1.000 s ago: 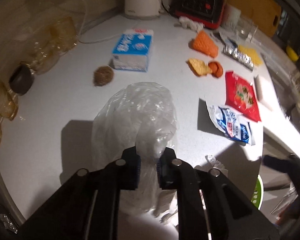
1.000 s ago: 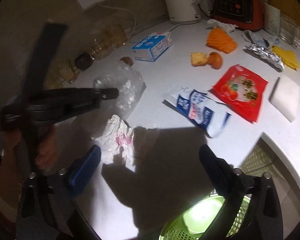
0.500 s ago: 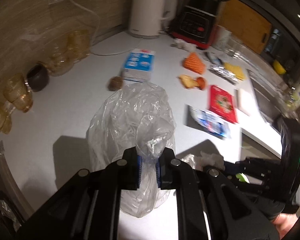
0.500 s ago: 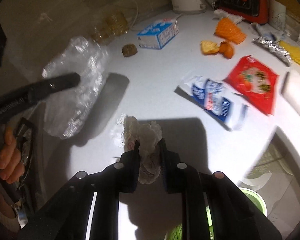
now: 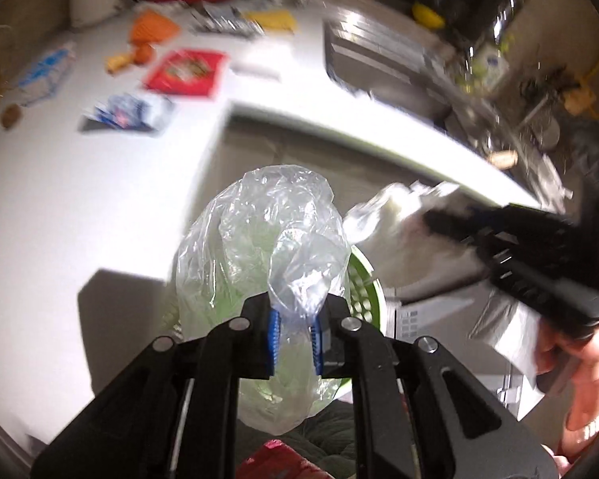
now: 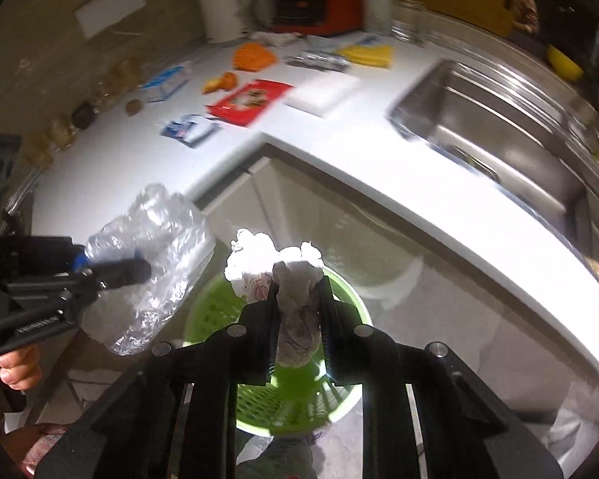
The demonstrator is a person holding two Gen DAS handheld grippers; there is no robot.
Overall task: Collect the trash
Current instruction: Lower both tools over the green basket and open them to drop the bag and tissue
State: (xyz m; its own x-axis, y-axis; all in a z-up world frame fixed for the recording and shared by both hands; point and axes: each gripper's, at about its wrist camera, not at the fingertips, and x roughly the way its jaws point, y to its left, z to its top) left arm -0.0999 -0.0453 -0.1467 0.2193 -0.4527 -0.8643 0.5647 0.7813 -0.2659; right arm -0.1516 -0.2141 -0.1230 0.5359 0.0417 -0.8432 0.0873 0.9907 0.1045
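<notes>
My left gripper (image 5: 295, 315) pinches the neck of a clear crumpled plastic bag (image 5: 259, 247) between its blue pads while its jaws are opening. The bag hangs over a green perforated basket (image 5: 363, 291) below the counter's edge. My right gripper (image 6: 299, 291) is shut on a crumpled white tissue (image 6: 259, 255), straight above the same green basket (image 6: 283, 411). The right wrist view shows the left gripper (image 6: 139, 267) with the bag (image 6: 155, 239) at the left. In the left wrist view the right gripper (image 5: 439, 223) and its tissue (image 5: 395, 219) are at the right.
On the white counter (image 5: 100, 199) lie a red wrapper (image 5: 183, 72), a blue-white packet (image 5: 127, 113), a milk carton (image 5: 44, 72) and orange scraps (image 6: 255, 56). A steel sink (image 6: 499, 119) is to the right. Cabinet fronts (image 6: 339, 219) stand behind the basket.
The right gripper closed on the tissue and lifted it. Both grippers swung off the counter to above the green basket, the left still carrying the bag.
</notes>
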